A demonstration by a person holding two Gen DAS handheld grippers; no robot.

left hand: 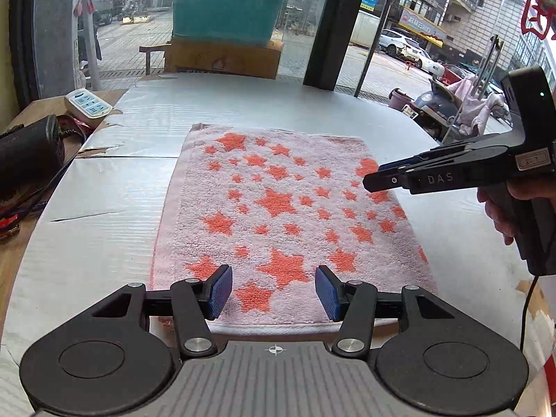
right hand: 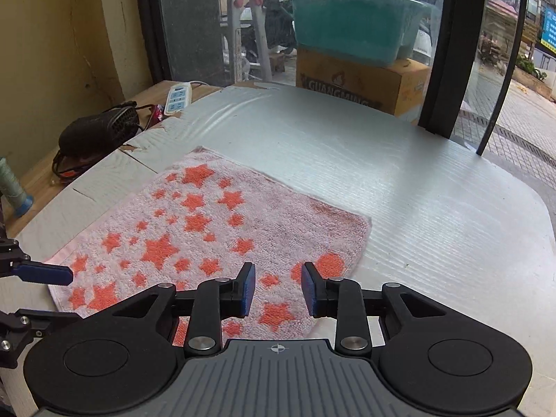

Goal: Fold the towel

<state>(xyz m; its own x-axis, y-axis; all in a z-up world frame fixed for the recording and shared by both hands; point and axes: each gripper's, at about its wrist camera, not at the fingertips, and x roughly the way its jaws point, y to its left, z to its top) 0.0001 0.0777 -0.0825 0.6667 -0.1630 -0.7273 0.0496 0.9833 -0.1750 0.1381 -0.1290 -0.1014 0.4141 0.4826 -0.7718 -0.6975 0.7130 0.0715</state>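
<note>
Towel (left hand: 278,215), pale pink with orange stars, flat on the silver-covered counter (left hand: 114,187), looks already folded at least once. Left wrist view: left tool (left hand: 274,292) hangs over the near edge, blue pads set moderately apart, nothing between them, cloth below. Right tool (left hand: 373,182) comes in from the right, above the towel's right side; from this side angle its gap is unreadable. Person's hand (left hand: 500,208) on its handle.

Right wrist view: right tool (right hand: 278,290) over the near right part of the towel (right hand: 194,236), pads narrowly apart, empty. Left tool's blue finger (right hand: 45,272) shows at the left edge, beside the near left corner. Power strip (right hand: 177,99) and a black device (right hand: 97,128) sit well apart on the wooden side.

Risks, as judged: neither tool has hold yet. Narrow right gap may pinch one layer only, so the layers separate on lifting. Uneven grabs would skew the fold. Thick pile may slip from the pads.
</note>
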